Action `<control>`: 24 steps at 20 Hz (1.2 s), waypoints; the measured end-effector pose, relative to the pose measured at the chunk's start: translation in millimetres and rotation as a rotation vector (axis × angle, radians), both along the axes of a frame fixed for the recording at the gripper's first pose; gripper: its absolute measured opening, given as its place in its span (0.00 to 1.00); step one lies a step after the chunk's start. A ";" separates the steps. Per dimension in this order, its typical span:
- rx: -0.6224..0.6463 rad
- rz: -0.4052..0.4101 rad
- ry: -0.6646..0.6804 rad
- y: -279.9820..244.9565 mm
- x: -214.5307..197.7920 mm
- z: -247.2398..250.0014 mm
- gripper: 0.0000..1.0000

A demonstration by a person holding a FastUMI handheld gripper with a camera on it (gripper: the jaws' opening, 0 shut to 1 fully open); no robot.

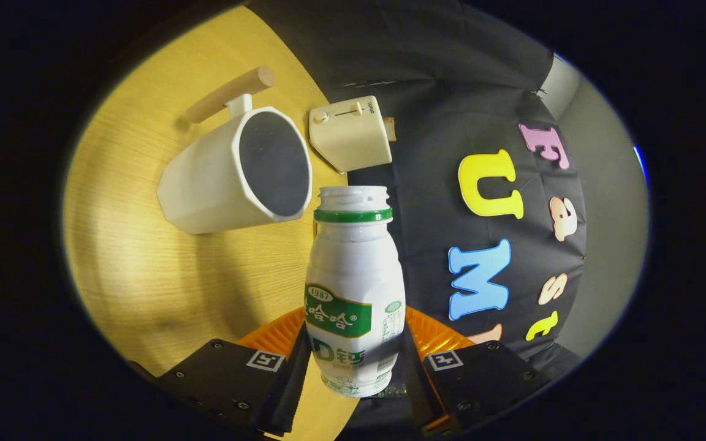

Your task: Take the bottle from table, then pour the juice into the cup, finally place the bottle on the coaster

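Gripper view: gripper (353, 361) clamps uncapped bottle (353, 288), tilted beside cup (236, 177); juice may spill short onto table (144, 275).

The fingers (397, 349) hide the bottle's (353, 269) lower sides. The toaster (350, 133) label is too small to tell.

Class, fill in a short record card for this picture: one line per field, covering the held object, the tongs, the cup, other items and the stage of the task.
held object: white bottle with green neck band, cap off
tongs: tongs shut on the bottle's lower body, one finger each side
cup: white cup with wooden handle, beyond the bottle's mouth, its opening facing the camera
other items: cream toaster beside the cup
surface: wooden table
stage: bottle lifted and tilted toward the cup; no juice visible flowing
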State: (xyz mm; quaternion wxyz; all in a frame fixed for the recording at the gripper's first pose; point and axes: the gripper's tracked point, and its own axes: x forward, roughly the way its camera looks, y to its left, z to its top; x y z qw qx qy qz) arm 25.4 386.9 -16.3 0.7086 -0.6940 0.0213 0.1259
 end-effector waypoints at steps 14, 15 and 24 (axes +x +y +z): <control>-0.138 0.008 -0.020 7.0 -0.4 7.3 0.70; -0.156 0.005 -0.020 6.5 0.2 7.1 0.70; -0.240 0.000 -0.064 8.2 2.8 17.1 0.70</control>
